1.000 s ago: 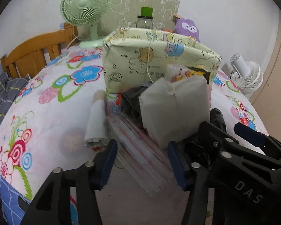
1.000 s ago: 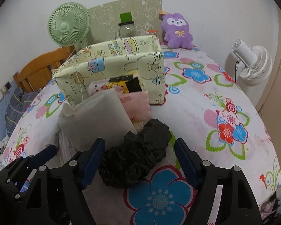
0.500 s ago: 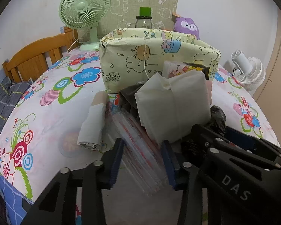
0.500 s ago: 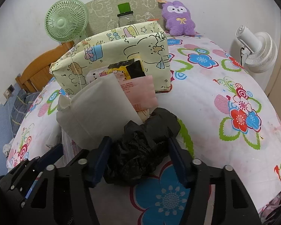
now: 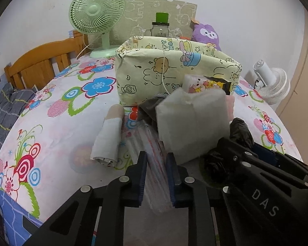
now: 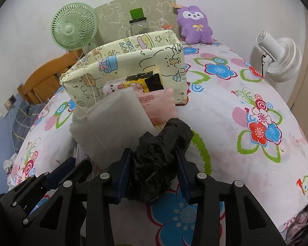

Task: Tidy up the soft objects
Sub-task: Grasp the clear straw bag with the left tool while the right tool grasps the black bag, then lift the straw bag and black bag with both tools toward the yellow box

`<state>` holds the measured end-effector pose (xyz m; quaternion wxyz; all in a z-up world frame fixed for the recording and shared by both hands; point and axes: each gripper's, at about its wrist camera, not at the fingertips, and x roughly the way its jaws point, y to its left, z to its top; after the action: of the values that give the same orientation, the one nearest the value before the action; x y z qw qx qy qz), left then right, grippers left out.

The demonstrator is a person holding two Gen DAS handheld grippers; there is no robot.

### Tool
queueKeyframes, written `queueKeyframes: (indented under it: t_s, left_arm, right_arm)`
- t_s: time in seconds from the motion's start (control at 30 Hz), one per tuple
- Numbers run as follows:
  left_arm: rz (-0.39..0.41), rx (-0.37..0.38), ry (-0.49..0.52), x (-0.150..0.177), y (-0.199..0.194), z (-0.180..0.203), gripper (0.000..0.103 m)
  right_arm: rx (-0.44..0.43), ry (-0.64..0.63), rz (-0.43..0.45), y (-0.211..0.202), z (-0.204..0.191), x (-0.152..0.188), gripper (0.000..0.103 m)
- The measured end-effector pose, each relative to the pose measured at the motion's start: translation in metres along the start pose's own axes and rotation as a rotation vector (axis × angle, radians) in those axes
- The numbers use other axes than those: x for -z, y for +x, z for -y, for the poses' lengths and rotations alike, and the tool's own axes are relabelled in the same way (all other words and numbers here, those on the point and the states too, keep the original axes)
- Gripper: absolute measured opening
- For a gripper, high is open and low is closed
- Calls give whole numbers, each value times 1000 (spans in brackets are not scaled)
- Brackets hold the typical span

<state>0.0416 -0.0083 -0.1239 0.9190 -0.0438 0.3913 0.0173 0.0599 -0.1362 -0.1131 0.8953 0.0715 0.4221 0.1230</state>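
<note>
Left gripper (image 5: 156, 176): jaws pinching a clear plastic packet with red stripes (image 5: 152, 155), which lies on the floral bedsheet (image 5: 57, 127) just beside a rolled white cloth (image 5: 107, 139); right gripper (image 6: 153, 176): jaws pinching a crumpled black plastic bag (image 6: 160, 153) resting on the bed; a white padded packet (image 6: 113, 127) leans between the two items, with a pink packet (image 6: 158, 104) behind it; the cartoon-print fabric bin (image 6: 125, 67) stands open beyond them, near the green fan (image 5: 96, 14).
</note>
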Motion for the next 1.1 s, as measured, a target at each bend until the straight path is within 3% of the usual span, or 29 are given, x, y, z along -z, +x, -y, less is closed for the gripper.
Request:
queueKeyframes:
  t_s: [0.27, 0.43, 0.6, 0.67, 0.8, 1.1]
  left_arm:
    - [-15, -3, -8, 1, 3, -3, 20]
    - [-14, -23, -26, 4, 5, -5, 38]
    - [-39, -16, -33, 7, 11, -5, 48]
    - [-37, -17, -35, 7, 11, -4, 46]
    - [-19, -17, -22, 7, 6, -1, 28]
    - [-12, -10, -38, 1, -3, -6, 24]
  right_arm:
    - [0, -9, 8, -4, -3, -1, 44]
    - [4, -11, 5, -4, -4, 0, 44]
    - [6, -12, -1, -1, -5, 0, 44]
    - [7, -12, -3, 0, -5, 1, 44]
    - [9, -10, -4, 0, -4, 1, 44]
    - [6, -8, 23, -10, -5, -2, 44]
